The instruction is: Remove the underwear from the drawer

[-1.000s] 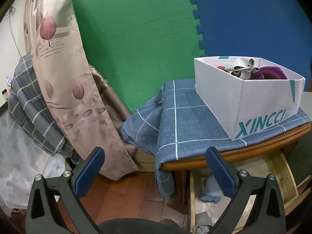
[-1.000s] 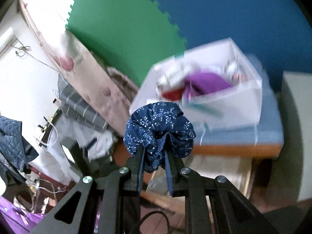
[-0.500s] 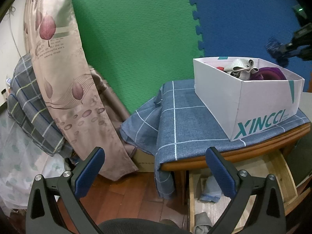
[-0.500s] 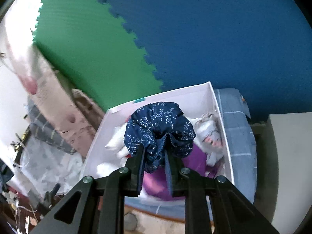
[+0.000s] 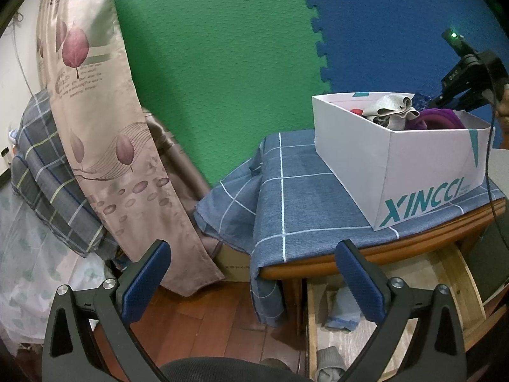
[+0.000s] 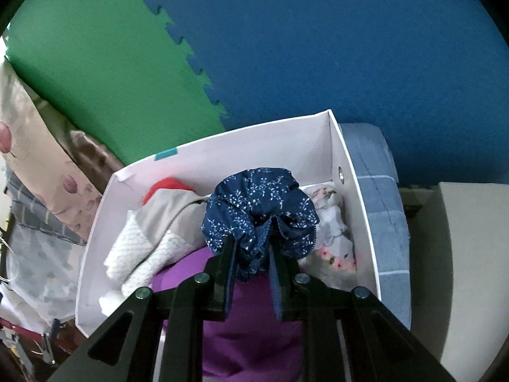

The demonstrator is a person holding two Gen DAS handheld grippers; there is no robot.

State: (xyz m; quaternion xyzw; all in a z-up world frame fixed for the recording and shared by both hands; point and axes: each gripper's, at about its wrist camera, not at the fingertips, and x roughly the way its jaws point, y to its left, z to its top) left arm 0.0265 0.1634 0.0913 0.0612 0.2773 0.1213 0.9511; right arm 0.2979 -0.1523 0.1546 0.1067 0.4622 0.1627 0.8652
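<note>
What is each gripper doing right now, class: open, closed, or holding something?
Left gripper: open, holding nothing.
Right gripper: closed on the navy floral underwear, above the white box.

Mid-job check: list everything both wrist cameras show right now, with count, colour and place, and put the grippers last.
White box: one, white with teal lettering, on the clothed table.
Navy floral underwear: one, dark blue with white sprigs, held above the box.
Purple garment: one, in the box, near side.
Grey garment: one, in the box.
Red garment: one, mostly hidden, at the box's far side.
Plaid cloth: one, blue with pale lines, draped over the table.
Drawer: one, wooden, open under the table.
Blue garment: one, in the drawer.
Curtain: one, beige with leaves, left.
Left gripper: open, empty.
Right gripper: shut on the underwear.
</note>
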